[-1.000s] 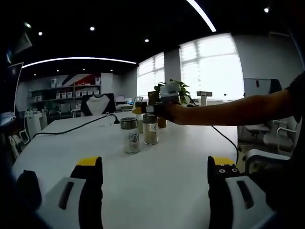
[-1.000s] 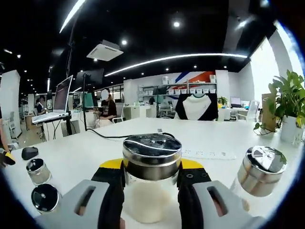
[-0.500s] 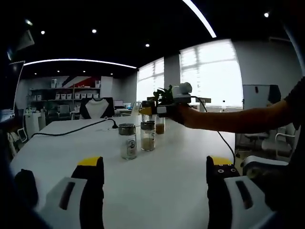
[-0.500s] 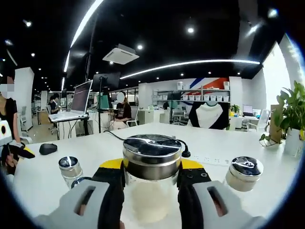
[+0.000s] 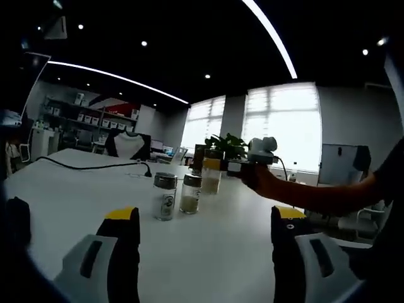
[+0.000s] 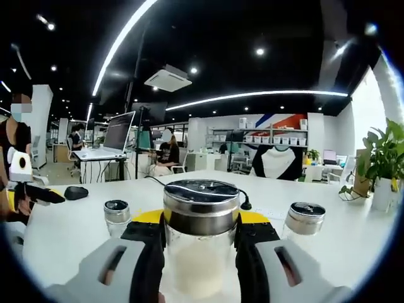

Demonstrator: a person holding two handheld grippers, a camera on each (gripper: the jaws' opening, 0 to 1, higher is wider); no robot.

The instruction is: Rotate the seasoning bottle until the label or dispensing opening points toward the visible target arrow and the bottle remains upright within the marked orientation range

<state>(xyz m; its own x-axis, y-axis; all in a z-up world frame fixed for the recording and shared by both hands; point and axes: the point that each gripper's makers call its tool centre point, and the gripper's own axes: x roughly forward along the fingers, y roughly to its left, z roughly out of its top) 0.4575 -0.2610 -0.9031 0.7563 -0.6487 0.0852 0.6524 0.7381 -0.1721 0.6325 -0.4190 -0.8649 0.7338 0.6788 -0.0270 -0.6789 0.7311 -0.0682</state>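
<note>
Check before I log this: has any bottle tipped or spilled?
No. The steel-capped glass seasoning bottle sits upright in the right hand-held gripper; two glass bottles stand upright, white table unspilled.

Upright glass seasoning bottle [image 6: 200,252], steel-lidded, holding pale powder, clamped between fingers [image 6: 150,252].

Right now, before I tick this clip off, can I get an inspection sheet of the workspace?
Surface: white table, no target arrow seen.
Job's things: seasoning bottle, steel cap, pale contents, upright between the right gripper fingers; other capped bottles on the table.
Clutter: mouse; potted plant.
Grippers: right shut on the bottle; left gripper open, holding nothing.
Cables: black cable across the table; power strip.
Surroundings: open office, shelves, laptop, seated person.
</note>
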